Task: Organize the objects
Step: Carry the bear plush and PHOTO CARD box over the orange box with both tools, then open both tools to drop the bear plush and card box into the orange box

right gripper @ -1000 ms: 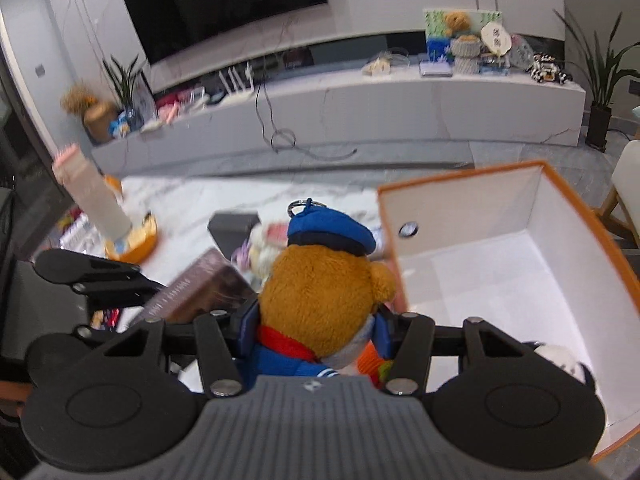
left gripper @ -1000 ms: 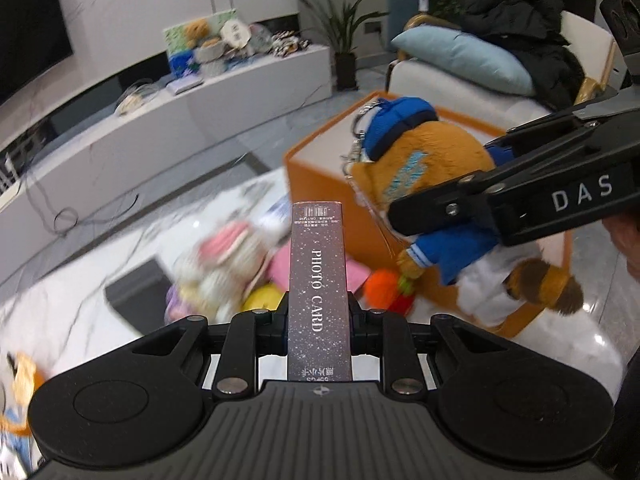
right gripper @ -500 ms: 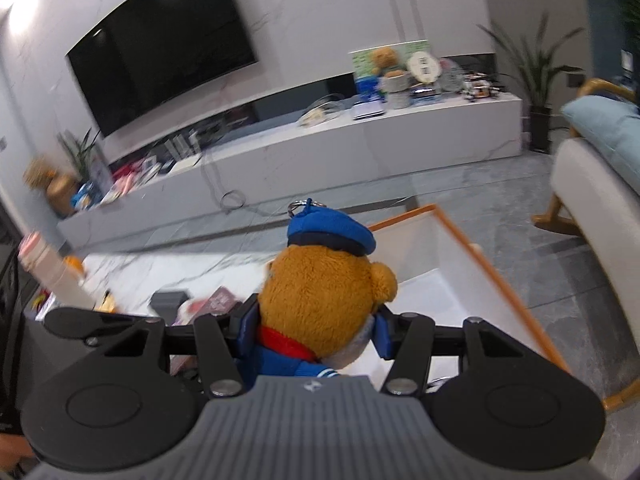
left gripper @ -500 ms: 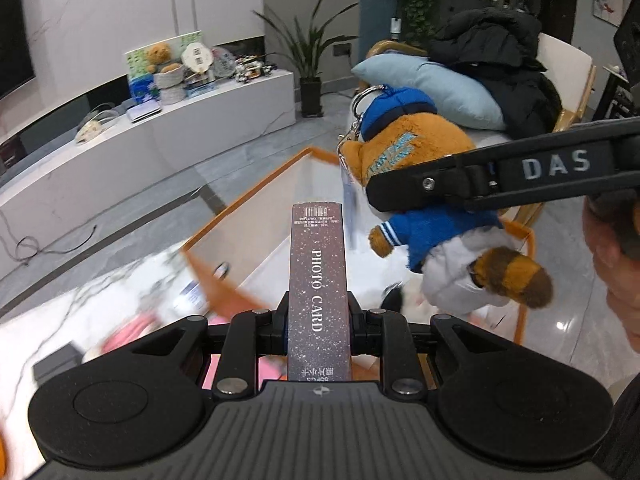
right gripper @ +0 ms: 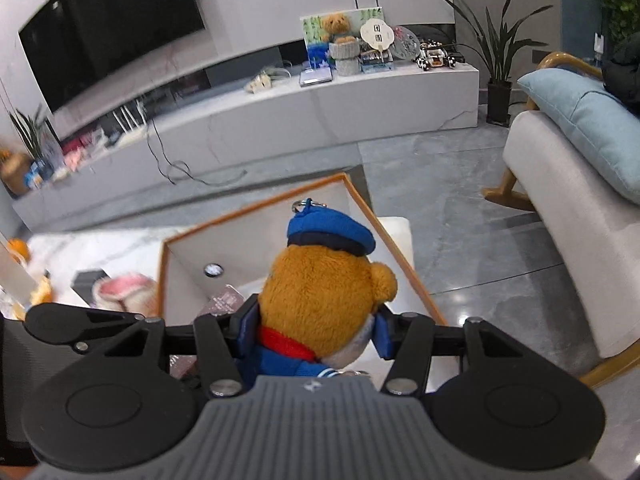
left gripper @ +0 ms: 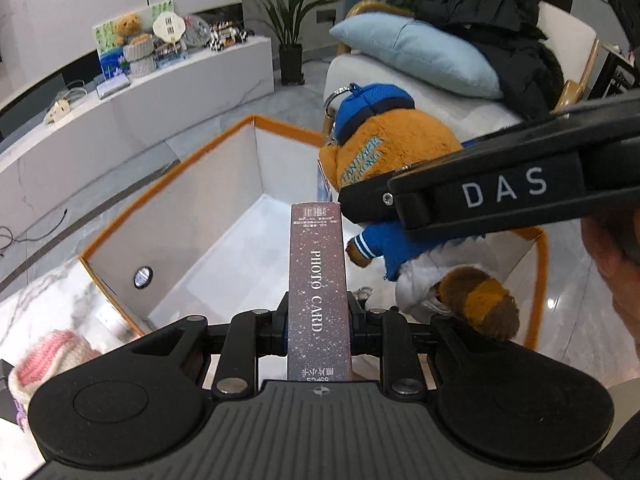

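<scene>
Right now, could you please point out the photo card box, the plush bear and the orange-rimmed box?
photo card box point(left gripper: 318, 280): left wrist view, lettered spine.
plush bear point(right gripper: 320, 292): right wrist view, back of head.
orange-rimmed box point(left gripper: 224, 184): left wrist view, inner wall.

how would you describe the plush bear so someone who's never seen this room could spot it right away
Find the big white storage box with the orange rim beside the marble table. Hanging over it, clamped in the right gripper, is a plush bear. Unlike the photo card box in the left gripper, it is furry and golden-brown, with a blue cap, a keyring and a blue jacket.
</scene>
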Tool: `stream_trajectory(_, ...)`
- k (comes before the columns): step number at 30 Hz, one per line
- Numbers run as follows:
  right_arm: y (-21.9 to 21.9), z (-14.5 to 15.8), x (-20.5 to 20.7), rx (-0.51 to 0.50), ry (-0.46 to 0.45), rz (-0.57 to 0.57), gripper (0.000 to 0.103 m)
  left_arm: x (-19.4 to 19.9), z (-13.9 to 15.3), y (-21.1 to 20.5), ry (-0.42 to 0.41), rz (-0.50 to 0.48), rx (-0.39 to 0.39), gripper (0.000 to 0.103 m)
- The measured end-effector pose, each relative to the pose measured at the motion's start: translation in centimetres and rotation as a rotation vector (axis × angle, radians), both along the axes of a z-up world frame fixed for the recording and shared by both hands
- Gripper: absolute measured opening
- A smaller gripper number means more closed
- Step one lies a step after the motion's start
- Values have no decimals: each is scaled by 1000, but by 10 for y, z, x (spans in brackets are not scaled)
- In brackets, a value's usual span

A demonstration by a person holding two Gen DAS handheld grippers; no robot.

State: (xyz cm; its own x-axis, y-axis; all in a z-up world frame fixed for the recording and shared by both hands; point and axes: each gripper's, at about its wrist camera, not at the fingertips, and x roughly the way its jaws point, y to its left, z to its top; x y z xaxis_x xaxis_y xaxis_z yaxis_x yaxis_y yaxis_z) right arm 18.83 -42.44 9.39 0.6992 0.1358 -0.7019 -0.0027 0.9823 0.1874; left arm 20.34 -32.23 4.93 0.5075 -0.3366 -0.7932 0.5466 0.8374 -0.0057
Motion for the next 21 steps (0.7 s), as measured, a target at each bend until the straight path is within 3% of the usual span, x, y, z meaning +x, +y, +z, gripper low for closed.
stream_trajectory(6,10,-19,17,-27,55,33,57,17,-22,0,71,10,88,27)
stream_trajectory(12,13,-36,35,-28,100,20,57,23,-33,-5,61,9,157,27)
stream_trajectory(21,0,-58,49,7,174,-50,57,24,-36,-7,60,8,161,28)
